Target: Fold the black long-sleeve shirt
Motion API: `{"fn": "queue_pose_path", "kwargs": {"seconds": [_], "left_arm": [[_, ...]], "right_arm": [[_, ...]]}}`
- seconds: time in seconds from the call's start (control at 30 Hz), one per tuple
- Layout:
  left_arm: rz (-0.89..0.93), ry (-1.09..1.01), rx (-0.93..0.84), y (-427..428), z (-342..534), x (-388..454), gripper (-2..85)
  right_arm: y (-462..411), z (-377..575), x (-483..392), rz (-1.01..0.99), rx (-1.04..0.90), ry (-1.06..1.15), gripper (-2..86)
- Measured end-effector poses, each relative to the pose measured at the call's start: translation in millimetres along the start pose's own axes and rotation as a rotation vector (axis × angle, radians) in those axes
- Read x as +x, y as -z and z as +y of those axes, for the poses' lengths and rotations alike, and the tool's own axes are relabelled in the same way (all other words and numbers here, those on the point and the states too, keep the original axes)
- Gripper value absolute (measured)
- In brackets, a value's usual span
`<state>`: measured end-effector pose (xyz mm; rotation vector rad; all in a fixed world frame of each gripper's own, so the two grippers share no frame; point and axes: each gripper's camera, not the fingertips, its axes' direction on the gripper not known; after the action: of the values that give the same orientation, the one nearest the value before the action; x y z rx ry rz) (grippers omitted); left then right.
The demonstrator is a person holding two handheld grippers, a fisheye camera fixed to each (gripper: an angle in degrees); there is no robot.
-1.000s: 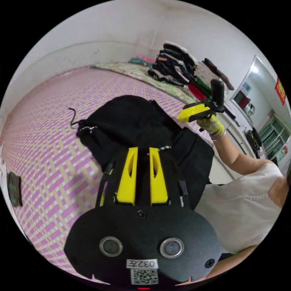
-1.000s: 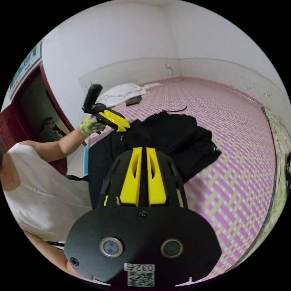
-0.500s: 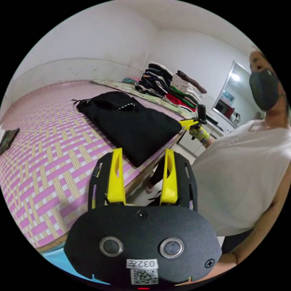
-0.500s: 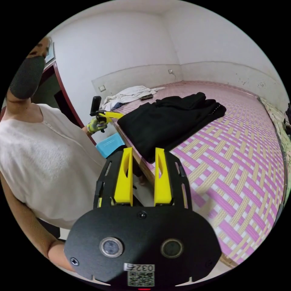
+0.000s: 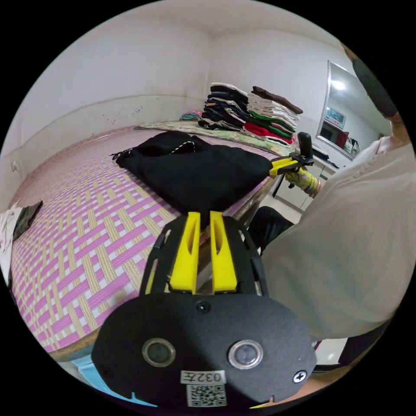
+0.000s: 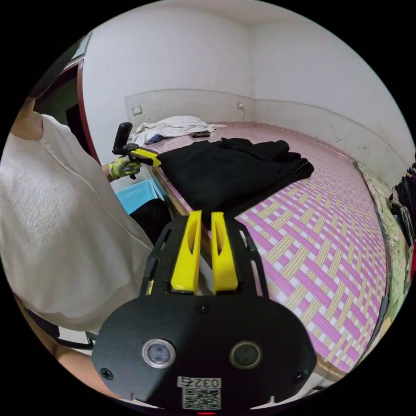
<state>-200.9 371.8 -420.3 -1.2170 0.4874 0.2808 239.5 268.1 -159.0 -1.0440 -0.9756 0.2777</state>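
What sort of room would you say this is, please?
Most likely a bedroom in a home: a wide bed covered by a pink woven mat, a stack of folded clothes by the wall, and the black shirt lying on the mat.

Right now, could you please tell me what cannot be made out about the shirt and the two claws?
- Left claw: in the left gripper view, its jaw tips cover a corner of the black shirt, so the grip is unclear.
- Right claw: in the right gripper view, the same at another corner.
- Bunched far end: the sleeves are lost in black folds.
- Stack of folded clothes: in the left gripper view, too small to count.
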Motion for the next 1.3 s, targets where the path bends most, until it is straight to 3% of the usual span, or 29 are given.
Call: {"fn": "queue_pose_path", "kwargs": {"seconds": [0.13,0.3,0.47,0.67,0.8,0.87,1.0,1.17,1.3], "left_arm": [[0.012,-0.063,0.019,15.4,-3.0,13.4,-0.9],[0.165,-0.198,0.090,82.3,-32.7,36.4,-0.4],[0.208,-0.215,0.115,114.8,-102.4,8.6,-0.6],[0.317,0.140,-0.022,35.4,-195.6,-129.4,-1.0],[0.333,0.445,-0.186,-73.9,-181.9,-216.1,-1.6],[0.346,0.502,-0.224,-103.8,-167.2,-226.4,-1.6],[0.482,0.630,-0.059,-96.6,-140.0,-237.5,-1.1],[0.324,0.508,0.113,-26.4,-156.4,-184.9,-1.2],[0.224,0.312,0.050,-44.5,-207.2,-107.5,-1.1]], "right_arm": [[22.2,-8.1,-9.1,-0.042,0.026,0.009,1.6],[85.7,-35.8,-22.2,-0.180,0.092,0.075,-0.3],[116.2,-94.8,23.4,-0.276,0.121,0.027,-0.9],[47.5,-170.1,175.2,-0.394,0.010,-0.294,0.2],[-54.0,-141.9,269.2,-0.537,-0.075,-0.672,0.9],[-75.9,-128.8,277.5,-0.570,-0.066,-0.729,1.3],[-68.0,-111.5,272.8,-0.568,0.049,-0.780,3.9],[-12.8,-136.3,200.0,-0.295,0.147,-0.496,3.7],[-33.9,-178.0,124.9,-0.121,0.086,-0.209,2.8]]}}
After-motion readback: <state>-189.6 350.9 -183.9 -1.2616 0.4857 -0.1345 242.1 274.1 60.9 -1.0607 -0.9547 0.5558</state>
